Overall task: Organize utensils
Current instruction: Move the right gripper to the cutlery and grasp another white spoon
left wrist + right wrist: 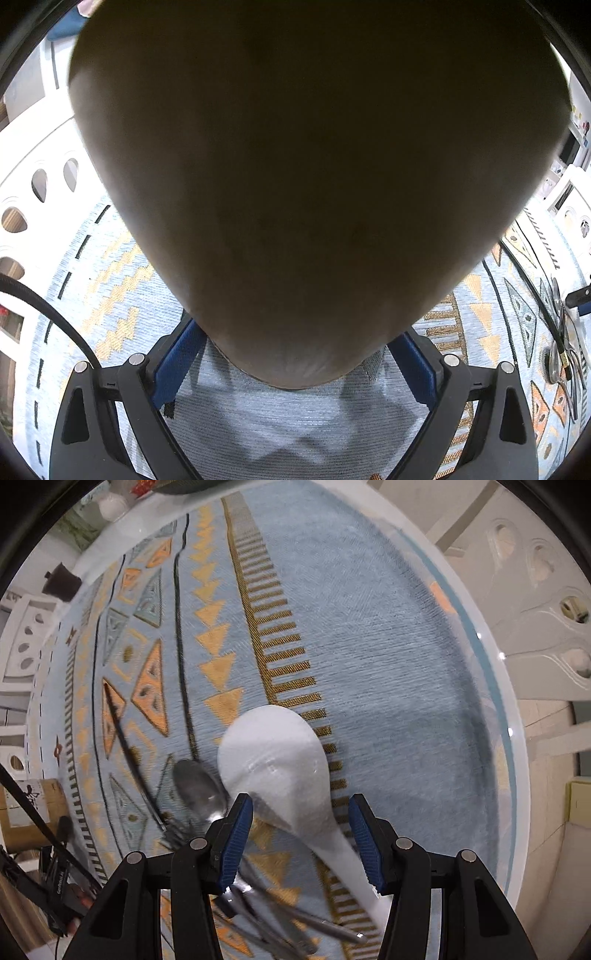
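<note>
One white spoon lies inside the open right hand-held gripper; left hand-held gripper flanks a brown object, grip unclear

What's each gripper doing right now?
Left gripper: large tan object between its fingers; grip cannot be told.
Right gripper: open, above the white spoon.

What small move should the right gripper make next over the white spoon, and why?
Probably lower a little more, then close. The right gripper is open, its jaws on either side of the white spoon near its neck, not yet pressing it. Metal utensils lie close on the left, so descend straight down.
</note>
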Demonstrator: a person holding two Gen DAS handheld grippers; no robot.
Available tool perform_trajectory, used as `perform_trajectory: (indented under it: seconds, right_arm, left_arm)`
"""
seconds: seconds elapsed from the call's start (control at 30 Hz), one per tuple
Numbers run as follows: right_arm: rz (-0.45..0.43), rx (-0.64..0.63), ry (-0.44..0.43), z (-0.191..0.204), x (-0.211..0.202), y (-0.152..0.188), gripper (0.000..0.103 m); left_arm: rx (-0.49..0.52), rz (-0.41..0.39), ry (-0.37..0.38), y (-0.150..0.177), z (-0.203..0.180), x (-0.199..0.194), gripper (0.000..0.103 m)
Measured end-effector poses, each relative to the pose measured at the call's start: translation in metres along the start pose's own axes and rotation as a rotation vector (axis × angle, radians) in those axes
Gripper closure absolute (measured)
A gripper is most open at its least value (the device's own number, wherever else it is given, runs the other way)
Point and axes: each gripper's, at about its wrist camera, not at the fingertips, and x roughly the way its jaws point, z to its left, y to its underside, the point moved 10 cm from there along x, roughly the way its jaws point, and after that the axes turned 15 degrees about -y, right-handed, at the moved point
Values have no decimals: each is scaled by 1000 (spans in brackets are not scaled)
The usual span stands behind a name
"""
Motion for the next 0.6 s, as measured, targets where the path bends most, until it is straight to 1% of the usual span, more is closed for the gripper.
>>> perform_trajectory:
  seconds: [0.03,0.07,0.1,0.2,0.23,0.3,0.37,0.43,0.5,0.53,0.57,0.6]
  right_arm:
    - [21,-29,-46,3,5,0,27]
    - [25,-59,-80,8,7,-1,16]
    - [31,-83,-61,9,10,0,15]
    - [51,-193,79,14,18,2,15]
    - [50,-209,100,16,19,3,15]
    - [44,-191,88,15,18,2,15]
    - [35,-149,35,13,13,-1,16]
    - [30,-98,-40,7,6,-3,17]
    - [22,-60,-82,0,1,-6,23]
    - [15,-38,-95,-5,-3,-8,29]
    - [4,-19,-91,-10,-6,-9,39]
    - [-1,-9,-80,-12,-10,-12,45]
  left_arm:
    - [0,0,0,0,-1,0,7]
    - [0,1,1,0,-1,0,7]
    - [0,1,0,-1,-4,1,7]
    - [0,1,1,0,-4,1,7]
    - [-1,1,2,1,-5,1,7]
    - [-1,1,2,1,-5,2,7]
    - [-1,2,2,1,-6,2,7]
    - [1,2,1,1,-6,2,7]
    - [2,3,1,1,-3,3,6]
    - [2,3,1,1,-4,3,6]
    - [3,3,0,1,-5,3,6]
    - [4,3,0,1,-4,3,6]
